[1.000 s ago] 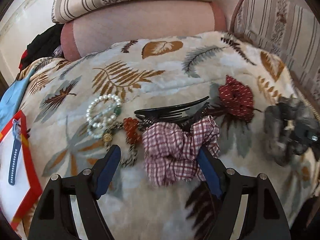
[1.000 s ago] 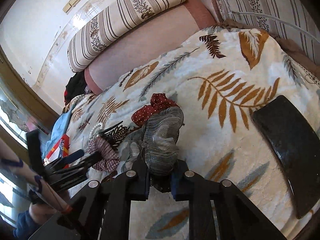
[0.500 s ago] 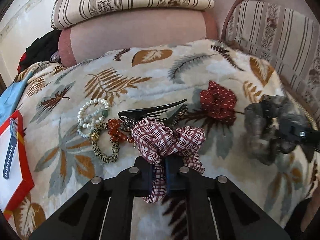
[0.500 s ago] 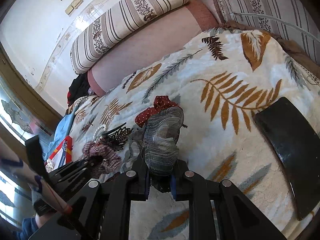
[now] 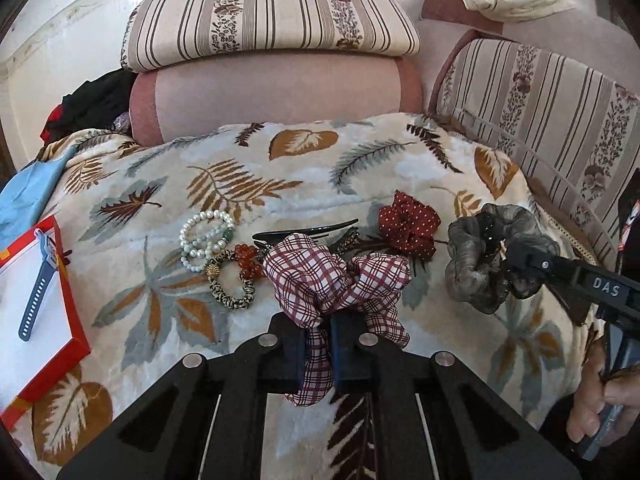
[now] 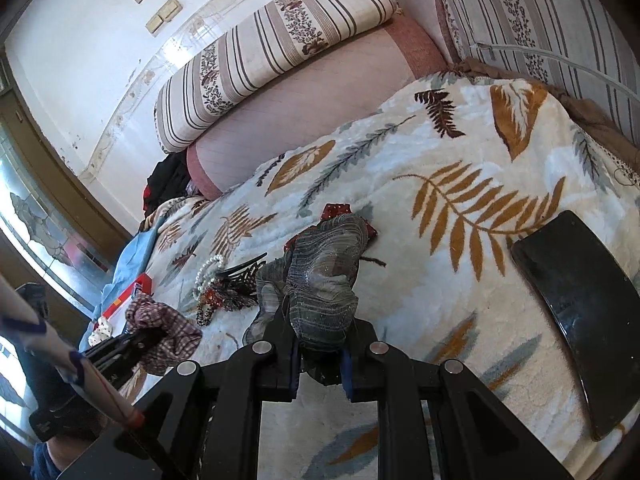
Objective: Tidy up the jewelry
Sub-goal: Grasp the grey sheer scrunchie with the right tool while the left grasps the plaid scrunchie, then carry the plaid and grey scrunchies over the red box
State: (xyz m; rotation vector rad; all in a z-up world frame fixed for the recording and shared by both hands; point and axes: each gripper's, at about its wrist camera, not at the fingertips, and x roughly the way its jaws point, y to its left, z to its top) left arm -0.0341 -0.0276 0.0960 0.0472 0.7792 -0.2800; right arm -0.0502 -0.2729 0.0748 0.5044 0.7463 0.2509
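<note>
Scrunchies are being held in both grippers right now. In the left wrist view, the left gripper (image 5: 319,344) is pinched tight on a red-and-white plaid fabric scrunchie (image 5: 336,280) at lower centre, the cloth bunched up above the blue pads. At the right of that frame, a grey shimmery pleated scrunchie (image 5: 480,256) is clamped by the right gripper (image 6: 320,354), which is seen pressed together on it at lower centre of the right wrist view. Left lying on the leaf-patterned plush blanket (image 5: 224,160) mid-frame are a dark red dotted scrunchie (image 5: 408,226), a black hair claw (image 5: 304,232), a white pearl bracelet (image 5: 206,240), orange beads (image 5: 248,260) and a leopard-print hair tie (image 5: 232,296). A blue watch strap (image 5: 38,300) is sat in a red-edged box (image 5: 76,336) at far left.
</note>
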